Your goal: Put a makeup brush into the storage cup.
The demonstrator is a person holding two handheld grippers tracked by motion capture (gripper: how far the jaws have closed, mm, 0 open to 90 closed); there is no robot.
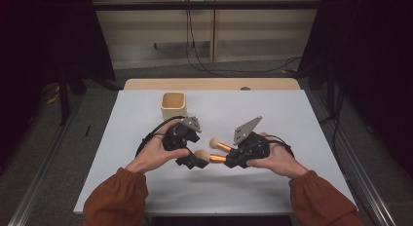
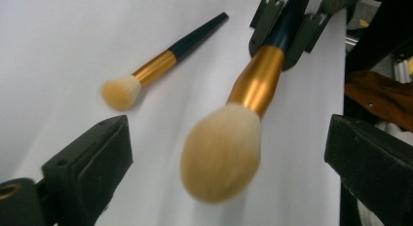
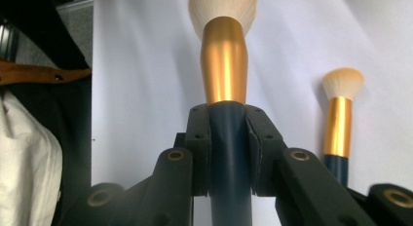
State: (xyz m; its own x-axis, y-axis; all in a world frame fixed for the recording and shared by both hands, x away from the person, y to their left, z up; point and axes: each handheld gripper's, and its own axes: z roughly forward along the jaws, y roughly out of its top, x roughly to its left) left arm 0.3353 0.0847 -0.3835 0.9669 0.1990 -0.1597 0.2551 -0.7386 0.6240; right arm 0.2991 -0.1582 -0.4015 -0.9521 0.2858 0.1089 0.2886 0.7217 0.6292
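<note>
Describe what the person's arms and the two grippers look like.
Both forearms wear rust-orange sleeves gathered at the cuffs. The left gripper and right gripper are black, each topped by a grey three-cornered plate and trailing a black cable. Brass-coloured fittings sit in the jaw arms.

readable text: none in any view
large makeup brush with gold ferrule and dark blue handle [image 3: 225, 65]: no brand mark or print legible
small makeup brush with gold ferrule and dark blue handle [image 2: 160, 65]: no lettering legible
light wooden square cup [image 1: 174, 105]: plain, no label
white tabletop [image 1: 292, 119]: no signs, no numbers
</note>
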